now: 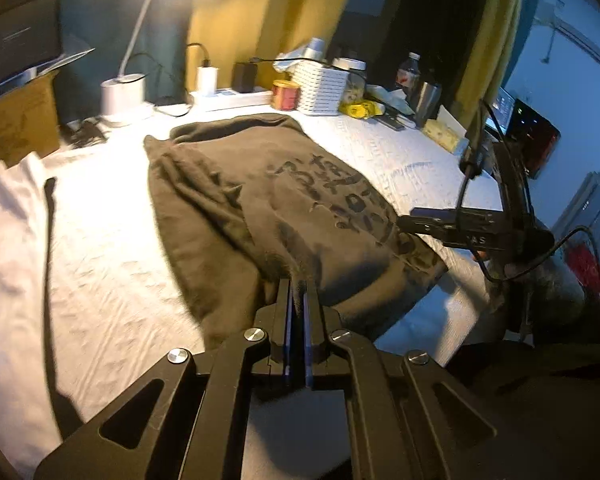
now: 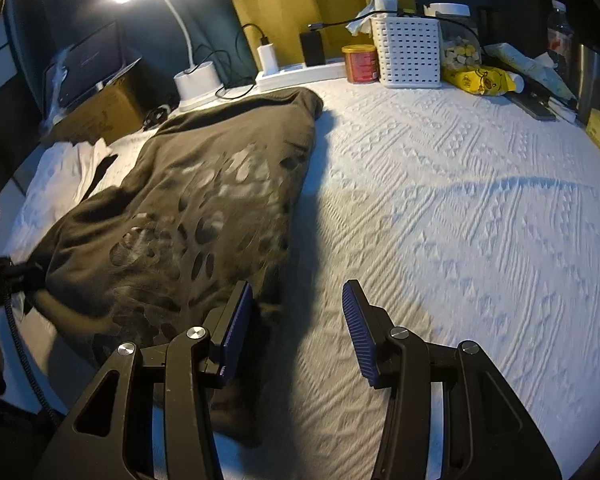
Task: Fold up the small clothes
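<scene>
A dark olive sweatshirt [image 1: 268,200] with black lettering lies part-folded on a white textured bedspread [image 1: 100,240], its printed side up and its near edge rumpled. The left gripper [image 1: 299,292] has its two blue-padded jaws pressed together on a pinch of the sweatshirt's near hem — a small ridge of cloth stands up between the pads.

From the right wrist camera, the right gripper [image 2: 296,316] hangs with its jaws wide apart over the bedspread [image 2: 460,220], just beside the right-hand edge of the sweatshirt [image 2: 204,200]. Its left finger [image 2: 236,320] overlaps the cloth's border in that view, while the right finger stands over bare bedspread; nothing is between the pads. In the left wrist view the right gripper [image 1: 404,222] shows from the side at the sweatshirt's far right corner, and whether its tips touch the cloth cannot be told.

Along the back edge of the bedspread stand a lit white desk lamp [image 2: 196,76], a white power strip [image 2: 300,74] with plugs in it, a red tin [image 2: 360,63], a white slotted basket [image 2: 408,52], a jar [image 2: 458,40] and a yellow packet [image 2: 478,80]. A cardboard box [image 2: 100,114] sits at the far left, and a piece of white cloth [image 2: 68,168] lies beside the sweatshirt's left edge — partly in shadow.
</scene>
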The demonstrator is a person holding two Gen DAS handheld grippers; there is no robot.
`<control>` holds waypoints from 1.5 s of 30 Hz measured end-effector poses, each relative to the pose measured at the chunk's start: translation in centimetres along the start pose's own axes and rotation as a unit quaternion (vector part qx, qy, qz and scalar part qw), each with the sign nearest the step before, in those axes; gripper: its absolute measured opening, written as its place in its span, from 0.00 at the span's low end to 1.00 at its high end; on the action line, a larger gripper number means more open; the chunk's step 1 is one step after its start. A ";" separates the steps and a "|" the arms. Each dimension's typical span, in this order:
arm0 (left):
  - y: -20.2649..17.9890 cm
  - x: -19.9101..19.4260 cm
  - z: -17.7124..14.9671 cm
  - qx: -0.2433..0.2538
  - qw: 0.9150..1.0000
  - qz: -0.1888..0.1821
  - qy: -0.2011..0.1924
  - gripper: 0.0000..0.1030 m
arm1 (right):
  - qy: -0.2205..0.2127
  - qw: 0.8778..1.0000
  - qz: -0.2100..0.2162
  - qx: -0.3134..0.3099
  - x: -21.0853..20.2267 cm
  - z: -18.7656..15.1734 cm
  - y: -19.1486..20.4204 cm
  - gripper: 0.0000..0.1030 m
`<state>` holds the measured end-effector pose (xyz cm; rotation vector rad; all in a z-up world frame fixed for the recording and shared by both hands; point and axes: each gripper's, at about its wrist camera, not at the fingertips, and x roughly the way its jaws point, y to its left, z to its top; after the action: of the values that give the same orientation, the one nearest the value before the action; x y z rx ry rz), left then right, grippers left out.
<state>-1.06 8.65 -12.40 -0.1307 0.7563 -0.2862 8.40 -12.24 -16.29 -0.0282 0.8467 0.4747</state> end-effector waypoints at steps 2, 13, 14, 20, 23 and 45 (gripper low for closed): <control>0.6 -0.2 -0.5 -0.007 1.000 0.008 0.007 0.02 | 0.006 1.000 0.004 -0.004 -0.1 -0.5 0.3 0.48; 0.4 0.8 -2.5 -0.020 0.999 -0.004 0.035 0.02 | 0.010 0.999 0.032 -0.036 -0.6 -3.6 2.6 0.11; 0.2 1.0 -2.5 -0.018 0.999 -0.005 0.037 0.02 | 0.010 0.999 0.033 -0.034 -0.6 -3.6 2.5 0.09; -0.4 1.4 -2.9 -0.009 0.999 -0.015 0.050 0.02 | -0.003 0.999 0.018 -0.041 -2.2 -3.5 2.1 0.06; -0.8 1.8 -3.3 -0.008 0.998 -0.020 0.058 0.02 | -0.005 0.999 0.008 -0.046 -3.0 -3.8 2.0 0.06; -4.2 1.8 -2.9 0.007 0.997 -0.053 0.049 0.12 | 0.000 0.999 -0.043 -0.029 -6.3 -8.4 0.4 0.05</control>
<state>-2.75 4.02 -14.76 -0.1454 0.8469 -0.4009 -1.33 -16.09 -17.26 -0.1180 0.8277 0.4176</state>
